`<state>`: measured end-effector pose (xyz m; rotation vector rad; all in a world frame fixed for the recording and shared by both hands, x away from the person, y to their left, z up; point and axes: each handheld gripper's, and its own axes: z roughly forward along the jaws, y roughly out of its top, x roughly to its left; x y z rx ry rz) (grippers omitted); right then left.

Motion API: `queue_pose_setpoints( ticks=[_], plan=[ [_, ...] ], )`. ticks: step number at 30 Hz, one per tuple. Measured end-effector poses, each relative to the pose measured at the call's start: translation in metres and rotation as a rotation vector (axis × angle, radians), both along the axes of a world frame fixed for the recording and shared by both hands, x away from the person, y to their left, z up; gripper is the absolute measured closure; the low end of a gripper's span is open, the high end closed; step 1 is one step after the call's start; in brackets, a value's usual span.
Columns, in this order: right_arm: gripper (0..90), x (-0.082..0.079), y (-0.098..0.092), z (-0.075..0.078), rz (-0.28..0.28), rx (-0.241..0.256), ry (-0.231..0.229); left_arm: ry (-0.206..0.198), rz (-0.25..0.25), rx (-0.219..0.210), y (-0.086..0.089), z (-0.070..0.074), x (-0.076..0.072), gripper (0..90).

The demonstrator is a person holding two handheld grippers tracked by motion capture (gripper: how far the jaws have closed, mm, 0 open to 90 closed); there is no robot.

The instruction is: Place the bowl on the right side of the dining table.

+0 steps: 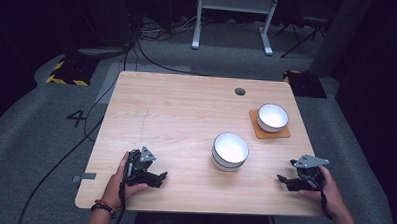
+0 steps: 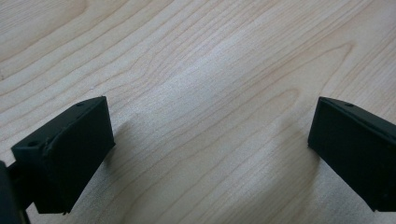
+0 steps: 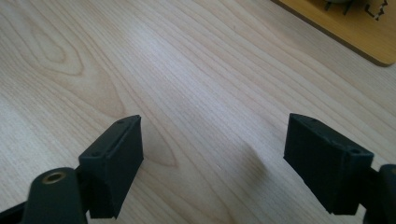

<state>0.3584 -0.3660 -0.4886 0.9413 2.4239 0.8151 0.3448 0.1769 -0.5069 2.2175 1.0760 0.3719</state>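
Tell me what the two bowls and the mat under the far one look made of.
Both bowls, near and far, look like glazed ceramic or enamelled metal: glossy white insides, darker rims. The mat seems wood or cork: flat, matte orange-brown.

The high view is soft and low in detail: the table (image 1: 186, 116) is evenly lit from above while the floor and room around it sink into near black. The white bowl (image 1: 230, 150) nearest the table's front edge glares inside, its rim detail washed out. In both gripper views the wood grain is sharp farther off, a pale sheen crosses the table, and each claw casts a soft, blurred shadow beside itself.
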Motion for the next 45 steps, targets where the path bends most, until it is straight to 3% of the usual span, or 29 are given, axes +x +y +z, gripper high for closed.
queue_pose_setpoints(
  ticks=[12,23,28,45],
  plan=[
    [18.6,-0.005,-0.018,-0.008,-0.046,0.081,-0.013,-0.005,0.003,0.01,0.0,0.001,0.001,0.2],
    [16.7,-0.01,-0.035,-0.016,-0.1,0.185,0.011,-0.004,0.004,0.009,0.0,0.001,0.001,0.2],
    [16.7,-0.01,-0.04,-0.016,-0.121,0.189,0.012,-0.004,0.001,0.011,0.0,0.001,0.001,0.2],
    [16.7,-0.011,-0.042,-0.016,-0.11,0.186,0.008,0.0,0.001,0.001,0.0,0.0,0.0,0.4]
  ],
)
